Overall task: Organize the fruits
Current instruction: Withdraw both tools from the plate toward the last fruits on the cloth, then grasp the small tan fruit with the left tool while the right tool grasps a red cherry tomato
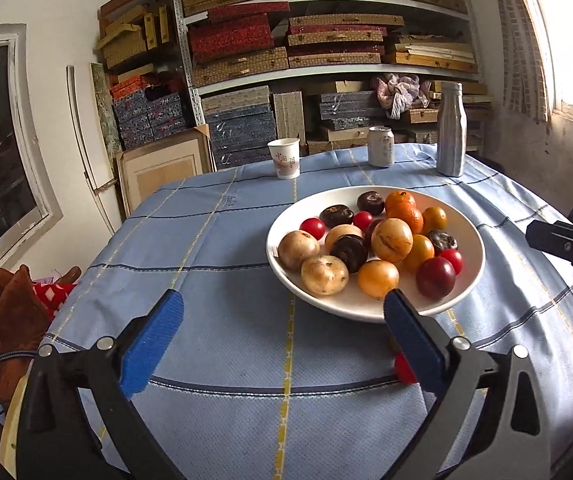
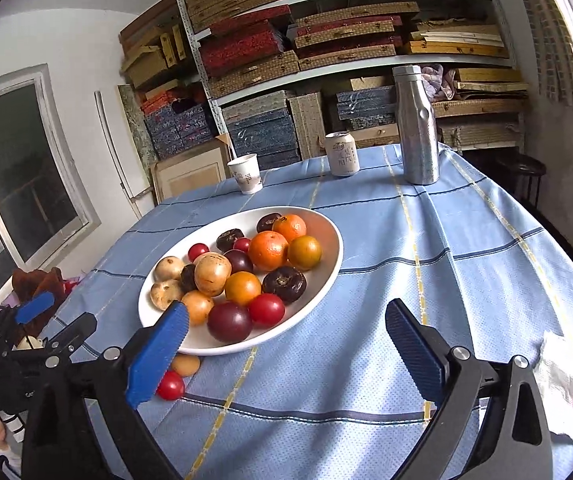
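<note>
Fruits are sitting heaped in a white plate (image 2: 326,264) on the blue-clothed surface (image 2: 406,280), two more lying loose just beside its near rim.

The loose red tomato (image 2: 171,385) and tan fruit (image 2: 185,365) are looking light, round and likely to roll or bruise, so taking each across its middle seems wisest. Left gripper (image 1: 282,340) and right gripper (image 2: 286,344) are hovering with jaws wide apart, holding nothing. A paper cup (image 2: 246,174), can (image 2: 341,154) and steel bottle (image 2: 416,124) are standing well behind; what may be crumpled paper (image 2: 570,388) is lying at right.
</note>
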Demonstrator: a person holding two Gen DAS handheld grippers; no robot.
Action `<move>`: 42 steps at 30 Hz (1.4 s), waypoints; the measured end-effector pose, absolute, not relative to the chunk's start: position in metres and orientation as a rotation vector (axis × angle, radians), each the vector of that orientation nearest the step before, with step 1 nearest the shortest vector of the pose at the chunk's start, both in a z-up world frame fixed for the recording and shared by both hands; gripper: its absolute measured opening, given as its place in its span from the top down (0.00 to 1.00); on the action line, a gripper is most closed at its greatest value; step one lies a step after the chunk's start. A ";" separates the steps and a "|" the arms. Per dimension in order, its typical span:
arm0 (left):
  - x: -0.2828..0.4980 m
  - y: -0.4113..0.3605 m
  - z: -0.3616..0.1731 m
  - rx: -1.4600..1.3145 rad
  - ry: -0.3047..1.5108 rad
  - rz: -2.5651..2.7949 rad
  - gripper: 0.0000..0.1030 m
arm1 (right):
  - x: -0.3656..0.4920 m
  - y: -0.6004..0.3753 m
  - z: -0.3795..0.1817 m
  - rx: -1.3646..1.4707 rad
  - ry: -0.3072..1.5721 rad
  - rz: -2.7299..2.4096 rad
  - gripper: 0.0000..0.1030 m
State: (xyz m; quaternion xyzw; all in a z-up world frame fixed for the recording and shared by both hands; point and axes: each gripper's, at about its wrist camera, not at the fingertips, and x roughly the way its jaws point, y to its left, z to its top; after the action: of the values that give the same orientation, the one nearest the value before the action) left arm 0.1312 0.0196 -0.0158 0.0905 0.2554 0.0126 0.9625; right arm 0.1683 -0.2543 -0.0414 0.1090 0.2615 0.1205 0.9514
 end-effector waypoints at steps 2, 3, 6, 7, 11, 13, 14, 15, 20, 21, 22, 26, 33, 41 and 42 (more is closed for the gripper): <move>0.133 0.020 -0.018 0.184 0.535 0.026 0.05 | 0.170 -0.255 -0.043 0.229 0.543 0.240 0.04; 0.134 0.021 -0.019 0.183 0.541 0.029 0.05 | 0.172 -0.255 -0.044 0.231 0.549 0.240 0.04; 0.136 0.023 -0.021 0.175 0.554 0.030 0.05 | 0.174 -0.253 -0.046 0.231 0.567 0.243 0.04; 0.137 0.023 -0.022 0.173 0.558 0.029 0.05 | 0.174 -0.253 -0.046 0.230 0.568 0.245 0.04; 0.137 0.023 -0.022 0.177 0.560 0.030 0.05 | 0.175 -0.252 -0.046 0.229 0.564 0.248 0.03; 0.138 0.022 -0.023 0.181 0.562 0.030 0.05 | 0.175 -0.252 -0.046 0.229 0.566 0.250 0.04; 0.138 0.022 -0.023 0.182 0.564 0.030 0.05 | 0.175 -0.252 -0.046 0.228 0.568 0.253 0.04; 0.139 0.022 -0.024 0.182 0.566 0.030 0.05 | 0.175 -0.251 -0.046 0.227 0.570 0.256 0.04; 0.140 0.022 -0.024 0.184 0.571 0.030 0.05 | 0.175 -0.240 -0.050 0.210 0.601 0.314 0.03; 0.140 0.022 -0.024 0.184 0.571 0.030 0.05 | 0.174 -0.234 -0.053 0.193 0.615 0.337 0.03; 0.141 0.022 -0.024 0.184 0.572 0.034 0.05 | 0.174 -0.226 -0.055 0.167 0.630 0.360 0.04; 0.145 0.031 -0.024 0.166 0.582 0.052 0.05 | 0.171 -0.191 -0.064 0.046 0.693 0.453 0.04; 0.157 0.055 -0.026 0.059 0.650 0.026 0.05 | 0.182 -0.146 -0.075 -0.044 0.814 0.538 0.10; 0.165 0.055 -0.035 0.067 0.708 0.023 0.05 | 0.195 -0.120 -0.088 -0.139 0.908 0.546 0.57; 0.169 0.053 -0.041 0.076 0.739 0.009 0.05 | 0.193 -0.122 -0.086 -0.119 0.916 0.573 0.66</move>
State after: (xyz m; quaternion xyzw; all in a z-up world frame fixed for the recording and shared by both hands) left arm 0.1685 0.0530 -0.0407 0.0369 0.3612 0.0042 0.9317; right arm 0.1929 -0.1221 -0.0862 -0.0566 0.4356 0.2726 0.8560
